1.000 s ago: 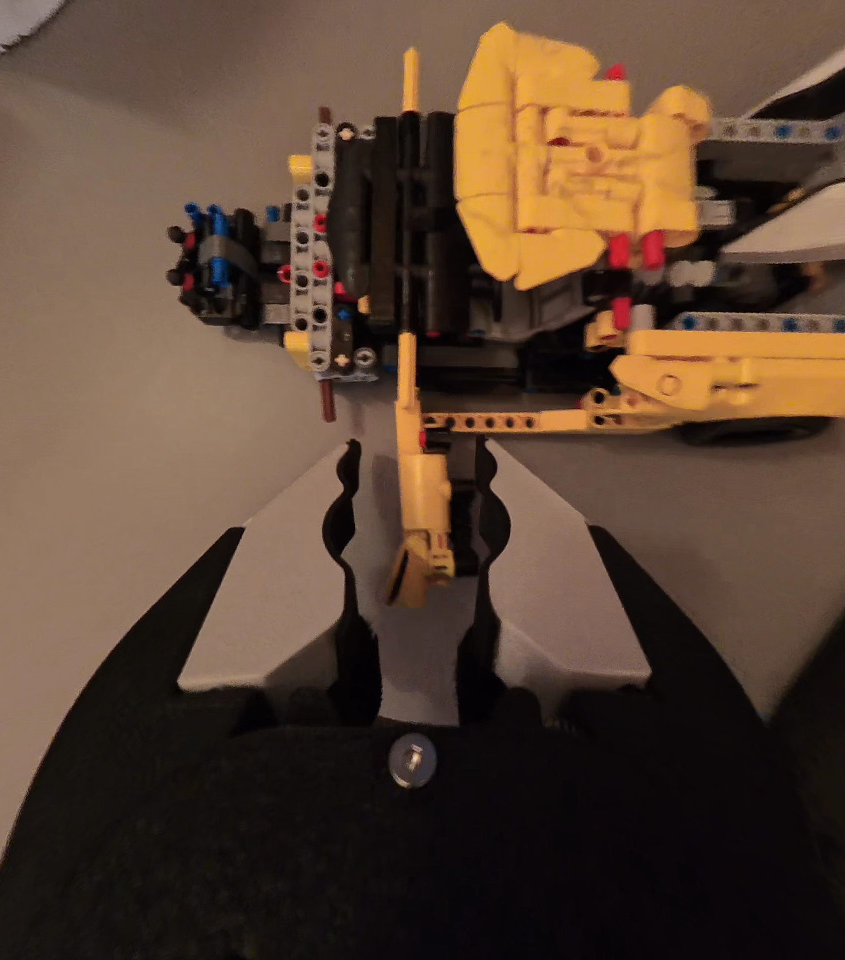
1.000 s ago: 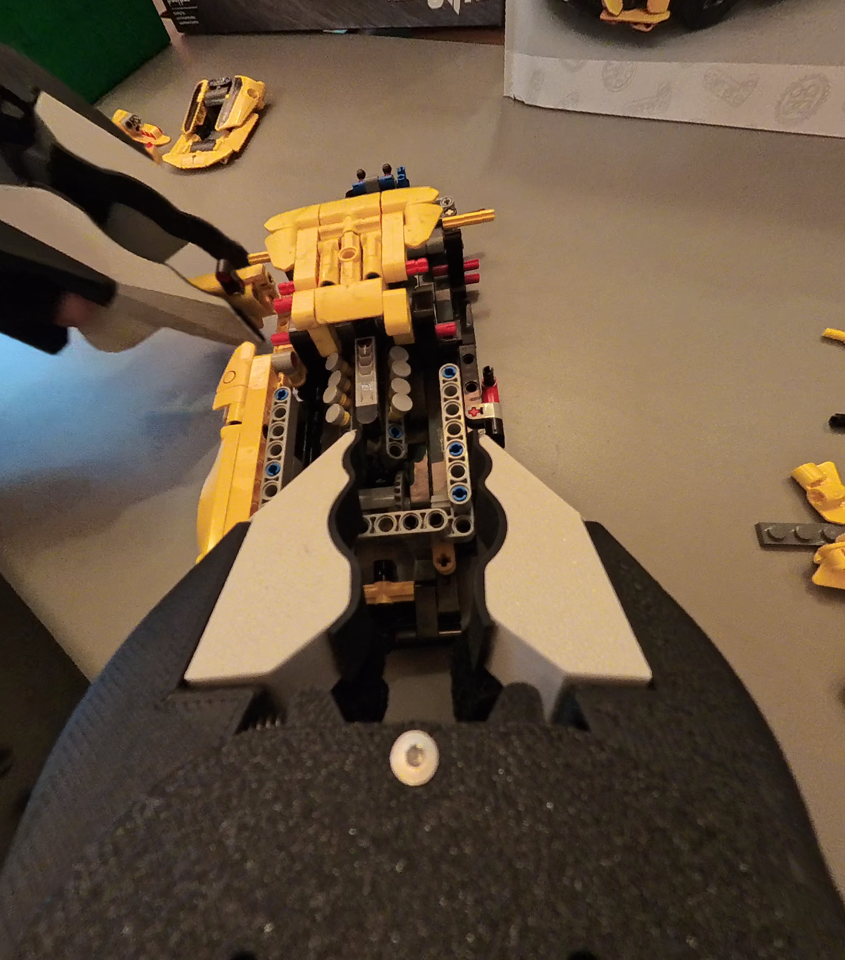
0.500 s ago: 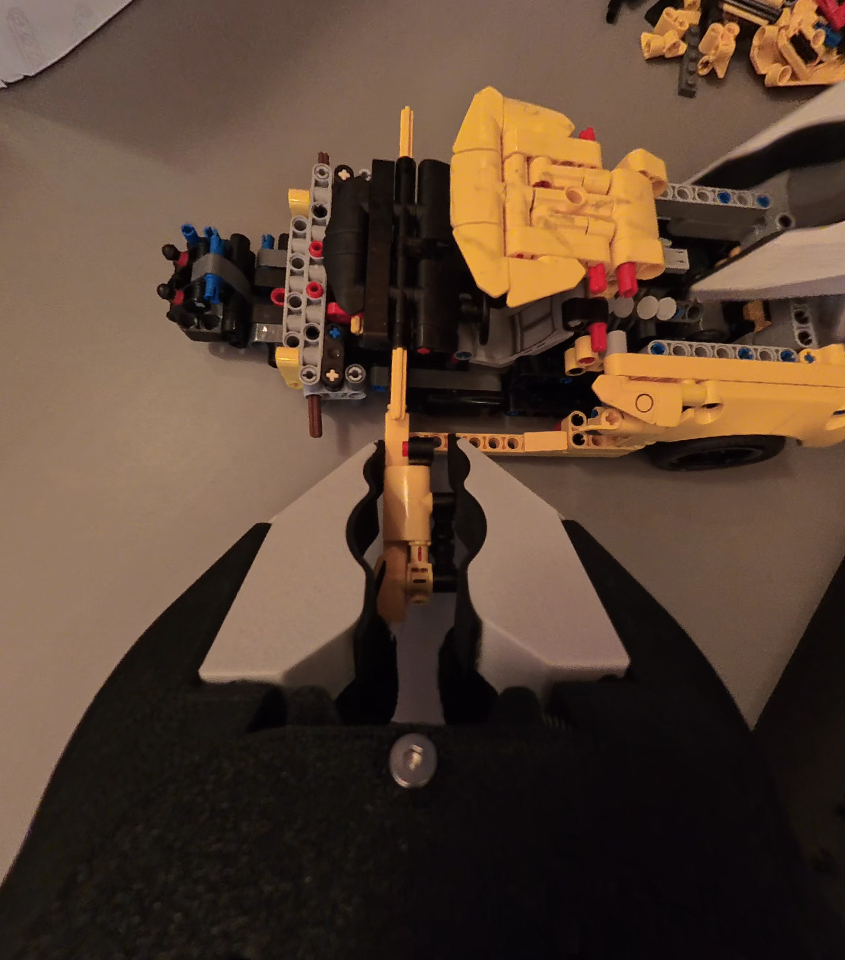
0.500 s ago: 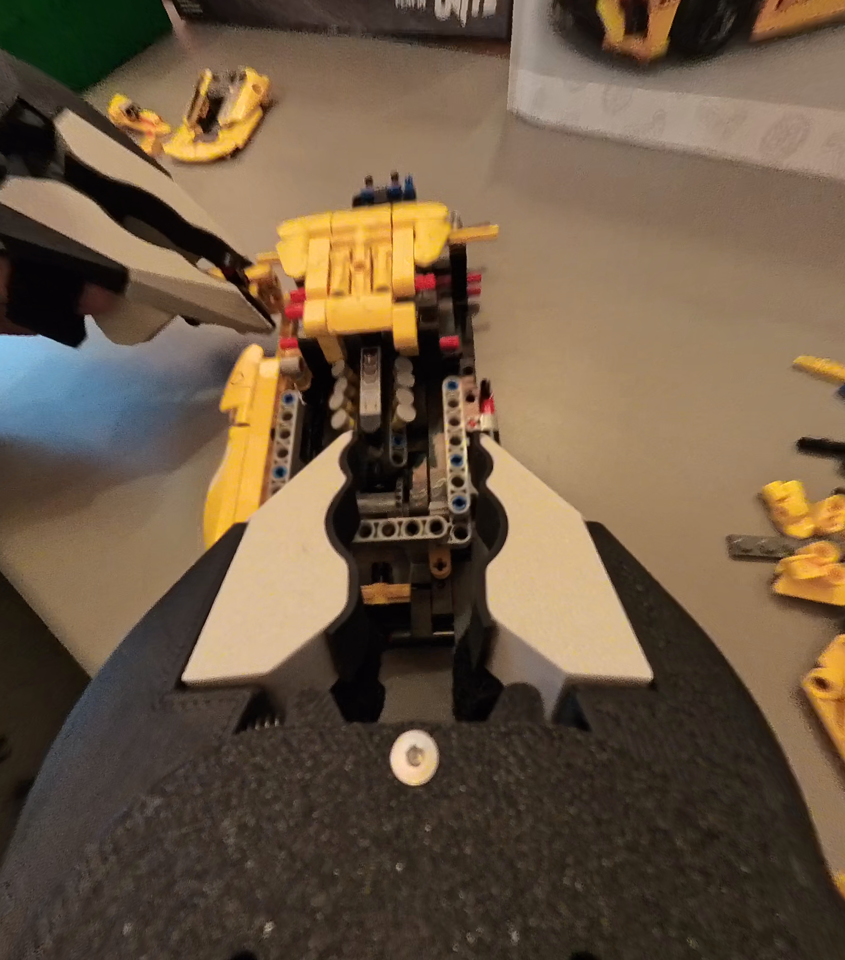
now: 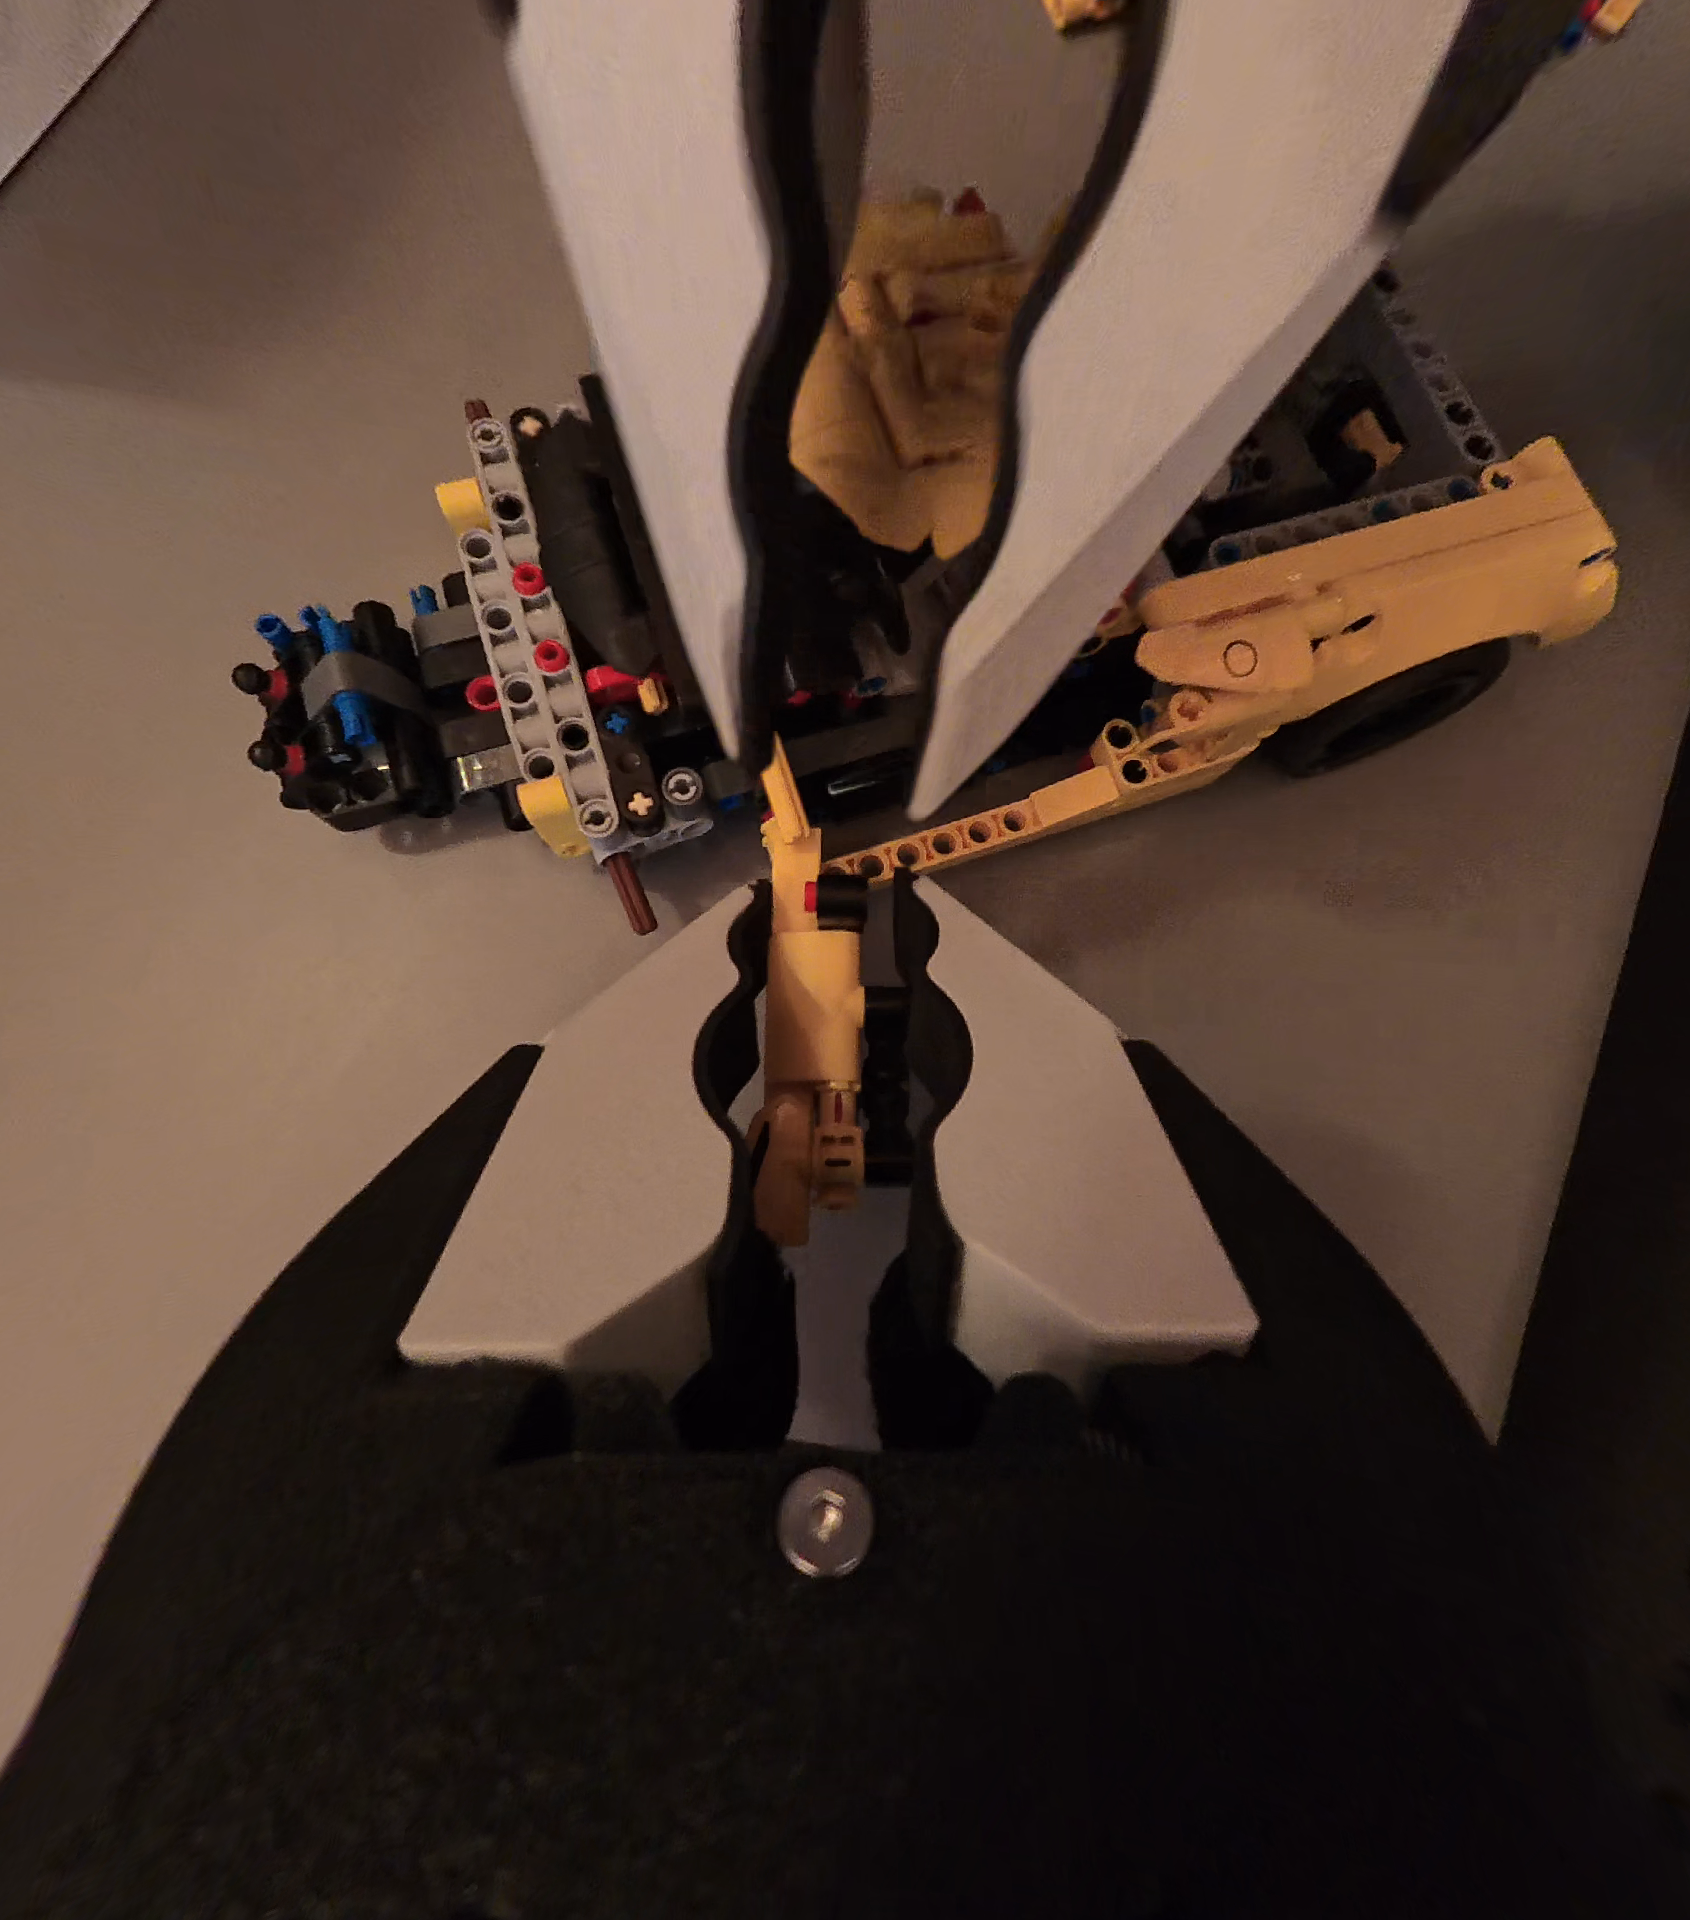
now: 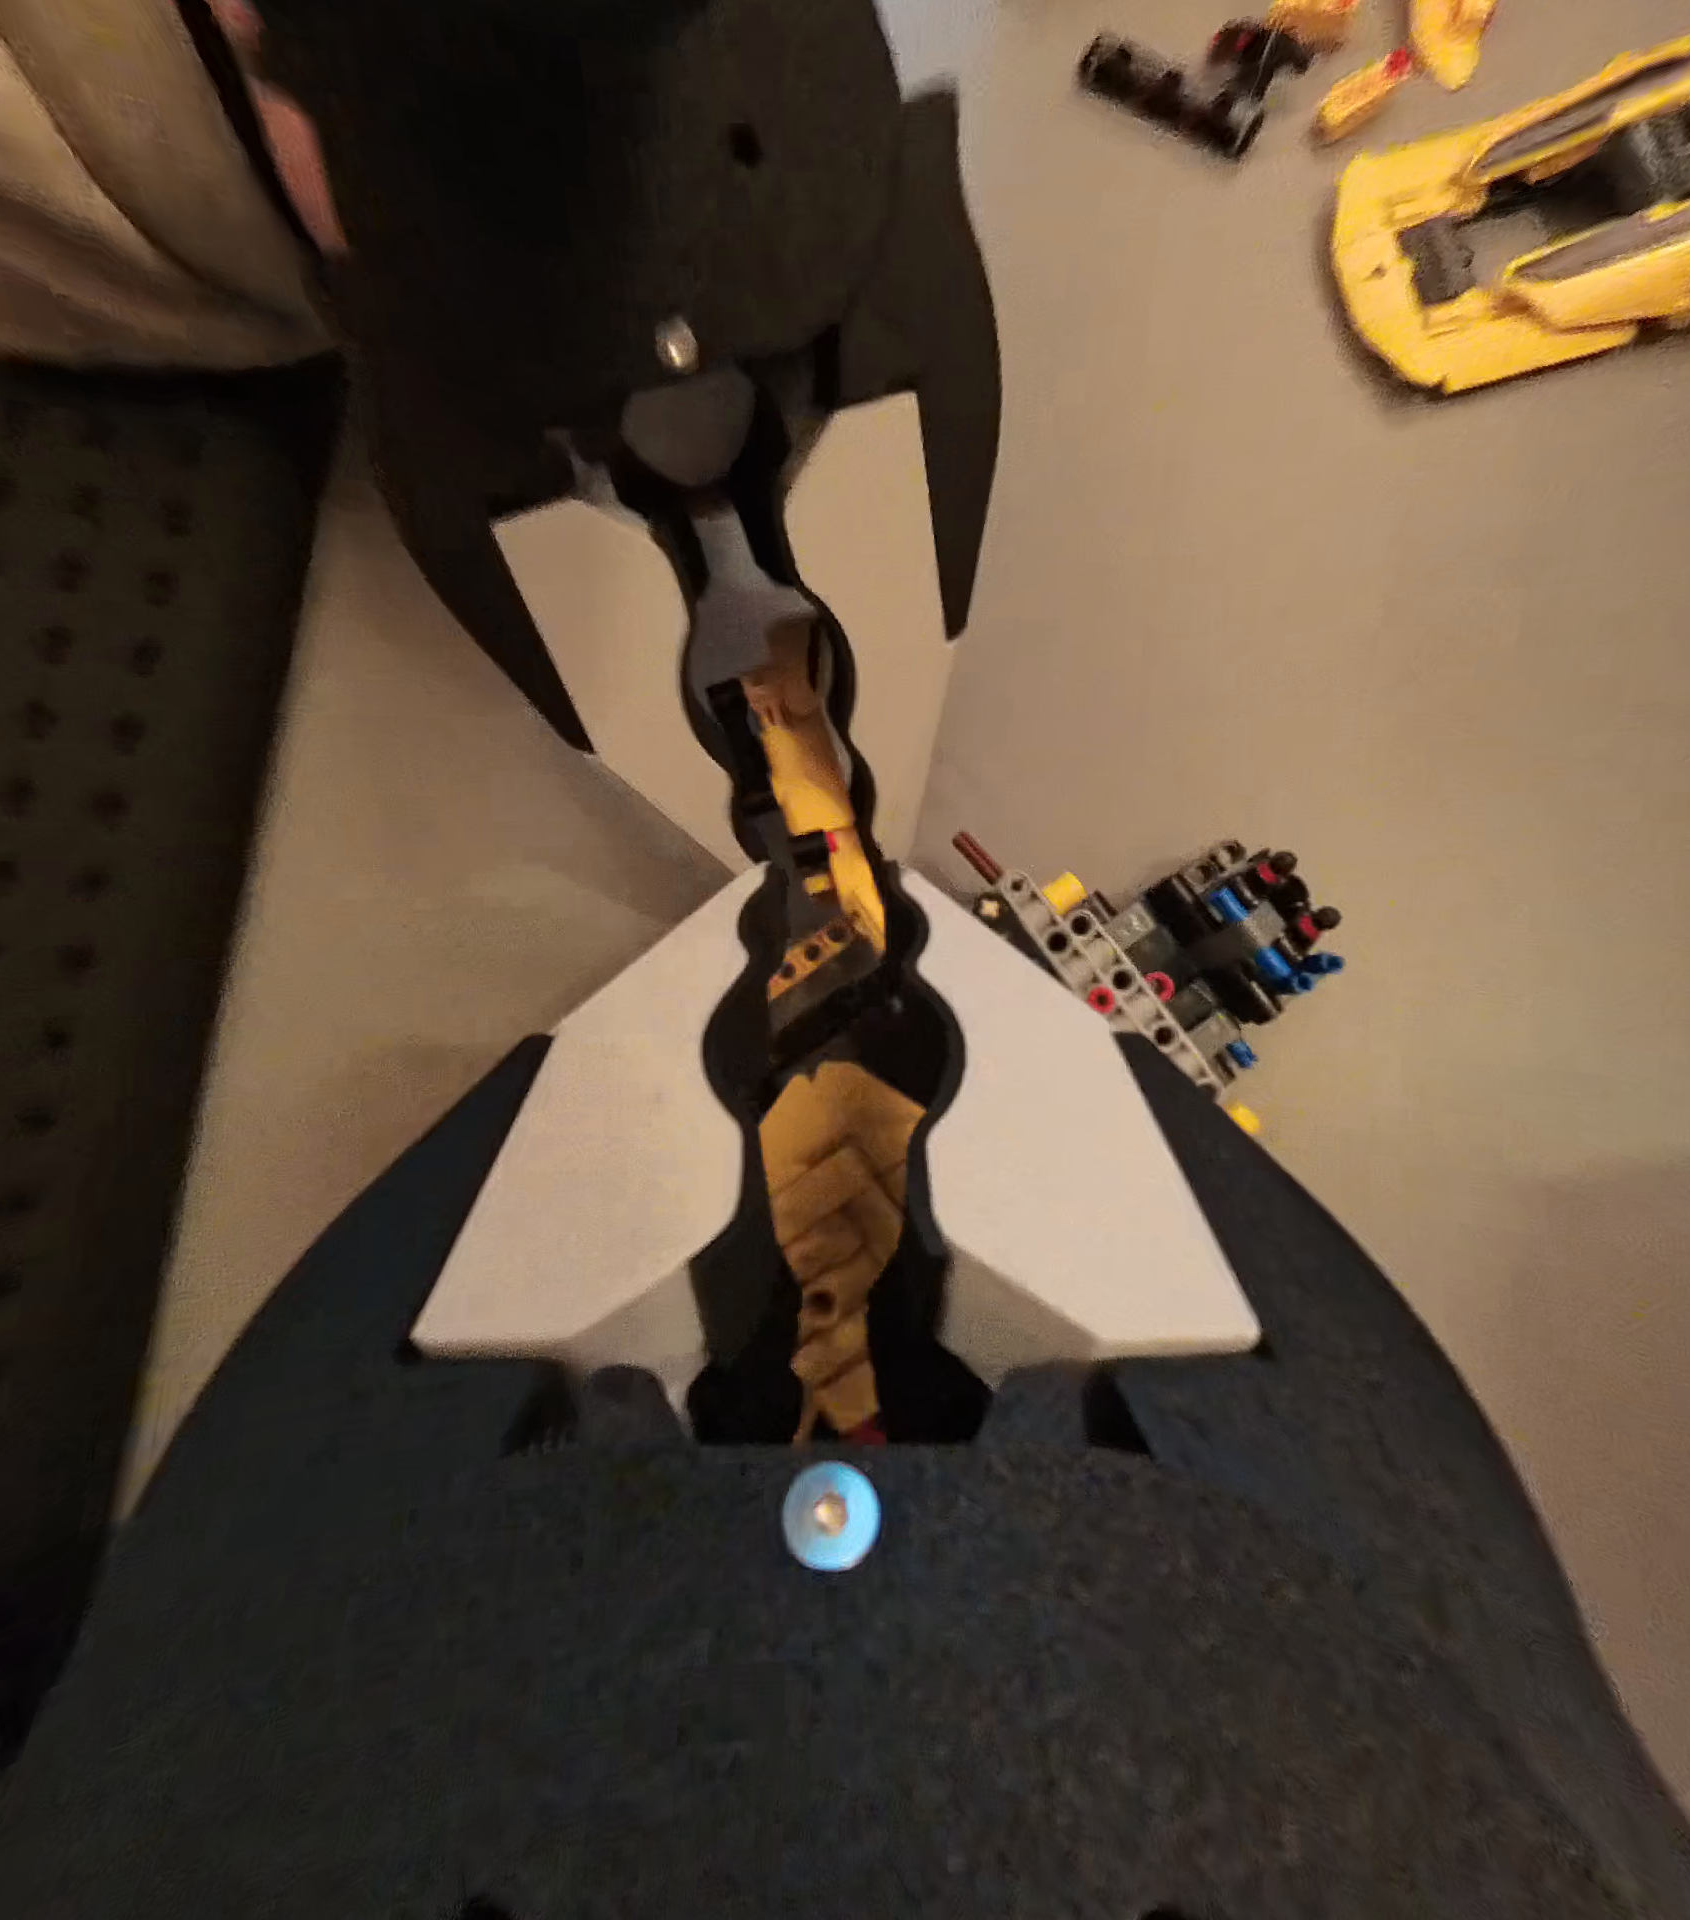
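We are seeing the left gripper (image 5: 830, 883) clenching a yellow arm piece (image 5: 810, 1029) just beside the model car (image 5: 529, 644). The right gripper (image 6: 836, 873) is now swinging over the car's roof (image 6: 841, 1184) and straddling it; clamped or not, we cannot tell.

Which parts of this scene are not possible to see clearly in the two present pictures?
- Left wrist view: the right gripper covers the middle of the model car; its yellow roof is blurred.
- Left wrist view: where the yellow side piece in the left gripper joins the car is hidden.
- Right wrist view: the right gripper's fingers hide most of the car.
- Right wrist view: the loose yellow body shell and small parts are blurred, some cut by the top edge.
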The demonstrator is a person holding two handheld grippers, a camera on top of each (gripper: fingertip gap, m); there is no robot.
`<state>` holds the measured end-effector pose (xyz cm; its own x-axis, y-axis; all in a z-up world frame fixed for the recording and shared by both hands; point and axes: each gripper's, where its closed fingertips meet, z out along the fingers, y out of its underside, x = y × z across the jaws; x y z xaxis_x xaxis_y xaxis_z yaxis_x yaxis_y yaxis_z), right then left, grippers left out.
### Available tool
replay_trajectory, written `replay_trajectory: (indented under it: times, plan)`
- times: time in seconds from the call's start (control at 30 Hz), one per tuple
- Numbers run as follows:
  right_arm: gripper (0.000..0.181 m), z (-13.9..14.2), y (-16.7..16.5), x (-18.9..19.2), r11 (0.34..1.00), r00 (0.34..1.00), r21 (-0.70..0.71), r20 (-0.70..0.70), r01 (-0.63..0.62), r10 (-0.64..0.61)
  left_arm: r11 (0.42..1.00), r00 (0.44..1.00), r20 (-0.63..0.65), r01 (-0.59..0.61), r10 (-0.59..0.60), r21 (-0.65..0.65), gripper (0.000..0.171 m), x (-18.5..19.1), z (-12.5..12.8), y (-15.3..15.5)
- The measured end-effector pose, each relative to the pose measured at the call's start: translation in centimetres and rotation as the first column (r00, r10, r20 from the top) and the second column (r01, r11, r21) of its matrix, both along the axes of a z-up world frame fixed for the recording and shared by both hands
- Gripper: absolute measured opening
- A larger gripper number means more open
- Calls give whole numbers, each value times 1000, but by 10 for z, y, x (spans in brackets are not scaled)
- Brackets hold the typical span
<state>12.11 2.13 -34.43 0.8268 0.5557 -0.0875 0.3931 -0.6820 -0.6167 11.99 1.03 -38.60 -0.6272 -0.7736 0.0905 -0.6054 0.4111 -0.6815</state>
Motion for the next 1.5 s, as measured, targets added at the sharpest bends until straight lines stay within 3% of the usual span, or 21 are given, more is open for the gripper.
replay_trajectory:
  times: [0.07, 0.17, 0.33, 0.5, 0.7, 0.83, 1.1, 1.37, 1.5]
  plan:
    - [10, -15, 1, 9, 998, 988, -51, 149, -27, 34, 1000, 1000, 9, -16, 16, -1, 21, 1, -1, 1]
    - [0, -22, 2, 21, 995, 964, -95, 265, -5, 30, 999, 999, 15, -45, 45, -21, 21, 1, 1, 0]
    - [0, -24, 0, 16, 986, 989, -158, 149, 43, -19, 996, 994, 61, -92, 93, -19, 21, 1, 6, -3]
    - [0, -25, -1, 15, 988, 985, -152, 172, 28, -1, 989, 987, 65, -144, 147, -41, 21, -4, -1, 1]
    - [0, -23, -1, 11, 993, 980, -113, 192, -30, 51, 951, 971, -70, -240, 230, -193, 21, -7, -4, 5]
    - [0, -23, -1, 11, 993, 980, -115, 192, -25, 47, 926, 965, -145, -252, 219, -280, 21, -7, -3, 4]
    - [0, -21, -4, 0, 990, 984, -124, 157, -62, 81, 981, 988, -4, -154, 155, -121, 21, -7, -3, 1]
    - [0, -18, 4, -1, 994, 968, -75, 231, -79, 94, 974, 987, -10, -162, 163, -158, 21, -8, 1, 2]
    - [0, -23, 1, -8, 986, 991, -162, 121, -40, 60, 974, 988, -11, -154, 155, -166, 20, -10, 2, 0]
